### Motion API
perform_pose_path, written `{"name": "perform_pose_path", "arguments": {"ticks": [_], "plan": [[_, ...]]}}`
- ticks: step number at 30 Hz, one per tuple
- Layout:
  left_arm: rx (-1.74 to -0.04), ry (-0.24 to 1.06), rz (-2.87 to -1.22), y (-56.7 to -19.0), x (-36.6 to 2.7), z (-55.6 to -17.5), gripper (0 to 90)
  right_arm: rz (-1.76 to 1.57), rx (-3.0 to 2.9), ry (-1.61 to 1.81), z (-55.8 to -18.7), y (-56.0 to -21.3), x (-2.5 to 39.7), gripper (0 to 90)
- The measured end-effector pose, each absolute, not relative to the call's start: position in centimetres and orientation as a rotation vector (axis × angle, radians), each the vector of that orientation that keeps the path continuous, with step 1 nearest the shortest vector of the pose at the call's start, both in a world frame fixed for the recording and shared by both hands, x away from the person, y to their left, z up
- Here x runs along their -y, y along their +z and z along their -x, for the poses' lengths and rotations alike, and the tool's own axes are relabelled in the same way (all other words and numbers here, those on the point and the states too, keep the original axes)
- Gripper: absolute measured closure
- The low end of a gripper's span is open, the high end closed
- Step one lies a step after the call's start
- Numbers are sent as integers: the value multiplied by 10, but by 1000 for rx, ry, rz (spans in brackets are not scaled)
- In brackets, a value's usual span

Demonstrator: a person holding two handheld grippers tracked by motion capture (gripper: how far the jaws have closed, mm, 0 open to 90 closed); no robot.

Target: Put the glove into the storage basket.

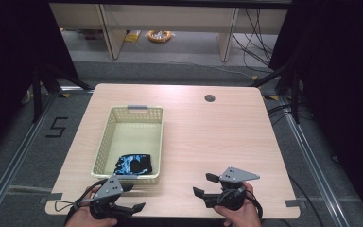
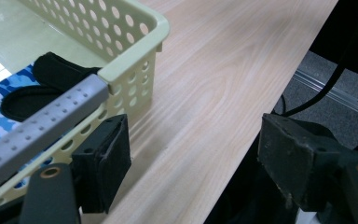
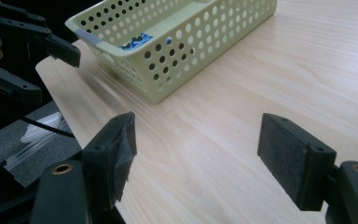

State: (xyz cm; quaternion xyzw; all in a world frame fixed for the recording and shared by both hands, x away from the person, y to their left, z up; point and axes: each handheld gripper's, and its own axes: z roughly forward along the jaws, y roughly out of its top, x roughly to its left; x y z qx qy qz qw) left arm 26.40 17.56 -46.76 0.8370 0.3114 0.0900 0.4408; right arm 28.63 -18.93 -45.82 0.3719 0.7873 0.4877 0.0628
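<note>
The left tongs (image 1: 131, 197) hang at the near edge of the bench (image 1: 208, 142), held in a hand (image 1: 82, 217), with their jaws spread wide and nothing between them; in the left gripper view one jaw sits just beside the pale yellow perforated basket's (image 1: 105, 142) near corner and the other reaches out past the bench edge. Just ahead of these tongs, inside the basket at its near end, lies a folded blue camouflage cloth with black trim (image 1: 133, 164), resting on the basket floor close against the near wall. A grey strip (image 2: 42, 123) caps that near rim right above the left jaw. The right tongs (image 1: 205, 185) hover over bare wood to the right of the basket, well apart from it, jaws likewise gaping and empty, pointing toward the basket and the left tongs; a second hand (image 1: 238, 215) holds them from below. Far beyond both tongs, a dark round hole (image 1: 210, 98) marks the bench near its far edge
</note>
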Motion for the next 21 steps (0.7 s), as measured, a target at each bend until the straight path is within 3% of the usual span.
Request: {"name": "perform_pose_path", "arguments": {"ticks": [6, 11, 21], "plan": [[-772, 195, -2092, -476, -174, -259, 212, -1080, -2387, 1477, -283, -466, 194, 257], [-745, 214, -2145, -484, -173, -259, 183, -1138, -2356, 1484, -275, -468, 194, 177], [-772, 197, -2192, -496, -171, -254, 157, -1105, -2405, 1394, -267, -476, 195, 166]]}}
